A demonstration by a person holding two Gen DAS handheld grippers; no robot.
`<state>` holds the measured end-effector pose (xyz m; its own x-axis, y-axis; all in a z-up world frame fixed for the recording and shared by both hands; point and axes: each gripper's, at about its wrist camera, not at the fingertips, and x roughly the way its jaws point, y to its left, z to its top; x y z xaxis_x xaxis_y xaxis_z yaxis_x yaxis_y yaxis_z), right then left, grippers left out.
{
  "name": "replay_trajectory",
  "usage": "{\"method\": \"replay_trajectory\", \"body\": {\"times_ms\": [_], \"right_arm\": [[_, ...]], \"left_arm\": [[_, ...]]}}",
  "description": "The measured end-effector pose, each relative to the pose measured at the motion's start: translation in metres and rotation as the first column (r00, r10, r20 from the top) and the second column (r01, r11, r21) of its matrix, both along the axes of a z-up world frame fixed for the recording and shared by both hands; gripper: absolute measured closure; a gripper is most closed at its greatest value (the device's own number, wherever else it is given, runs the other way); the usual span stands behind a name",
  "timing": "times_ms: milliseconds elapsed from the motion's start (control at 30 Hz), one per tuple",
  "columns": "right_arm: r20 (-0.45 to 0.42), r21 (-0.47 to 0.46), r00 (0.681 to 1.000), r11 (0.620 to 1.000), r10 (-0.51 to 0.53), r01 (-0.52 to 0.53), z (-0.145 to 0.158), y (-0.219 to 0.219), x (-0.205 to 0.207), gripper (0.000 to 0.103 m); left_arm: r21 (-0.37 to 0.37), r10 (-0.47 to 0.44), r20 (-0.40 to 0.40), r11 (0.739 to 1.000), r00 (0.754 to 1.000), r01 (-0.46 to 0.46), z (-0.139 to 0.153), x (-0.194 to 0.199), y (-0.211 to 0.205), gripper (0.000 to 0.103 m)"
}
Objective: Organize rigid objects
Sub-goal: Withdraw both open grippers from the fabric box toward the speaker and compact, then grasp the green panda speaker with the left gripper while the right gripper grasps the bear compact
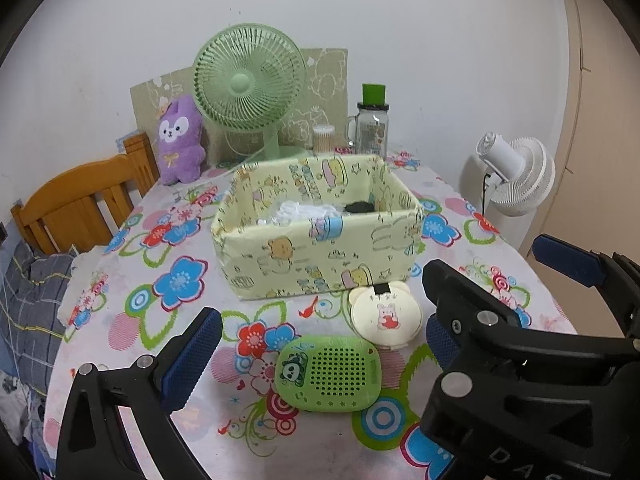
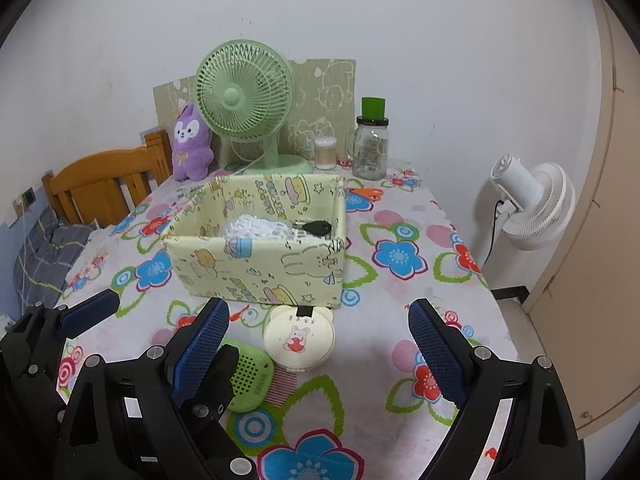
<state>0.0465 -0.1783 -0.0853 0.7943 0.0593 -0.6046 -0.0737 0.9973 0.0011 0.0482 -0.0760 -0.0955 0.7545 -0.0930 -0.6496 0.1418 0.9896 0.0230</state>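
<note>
Both grippers hang side by side, tilted downward, the left gripper (image 1: pixel 320 354) with its blue-padded fingers (image 1: pixel 190 364) spread wide and nothing between them, the right gripper (image 2: pixel 318 354) likewise gaping, its fingers (image 2: pixel 436 354) holding nothing.

Black gripper (image 2: pixel 318 350) frames, blue ribbed pads (image 2: pixel 434 350), silver screws

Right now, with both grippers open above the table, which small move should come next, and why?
Probably lower the left gripper around the green speaker and close. Its jaws are open, with the speaker lying flat between them, and the box just behind has room. The right gripper is open near the cream case.
</note>
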Motion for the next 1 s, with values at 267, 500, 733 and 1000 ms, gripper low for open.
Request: {"method": "replay_trajectory", "body": {"times_ms": [267,500,733,1000], "right_arm": [[-0.025,-0.029,0.999,0.999,-0.025,0.025,-0.029,-0.003,0.007,0.01],[-0.051,-0.026,0.998,0.999,-0.041,0.04,-0.05,-0.009,0.012,0.01],[-0.091,0.003,0.995,0.999,-0.05,0.05,-0.07,-0.016,0.021,0.01],[-0.135,-0.004,0.989,0.998,-0.058,0.058,-0.089,-0.017,0.032,0.01]], "left_arm": [[0.021,-0.018,-0.045,1.0,0.999,0.019,-0.029,0.008,-0.006,0.0],[0.026,-0.026,-0.08,0.999,0.996,0.028,-0.047,0.015,-0.007,0.0],[0.02,-0.024,-0.12,0.999,0.993,0.027,-0.064,0.019,-0.003,0.0],[0.026,-0.021,-0.165,0.999,0.986,0.025,-0.083,0.031,-0.003,0.0]]}}
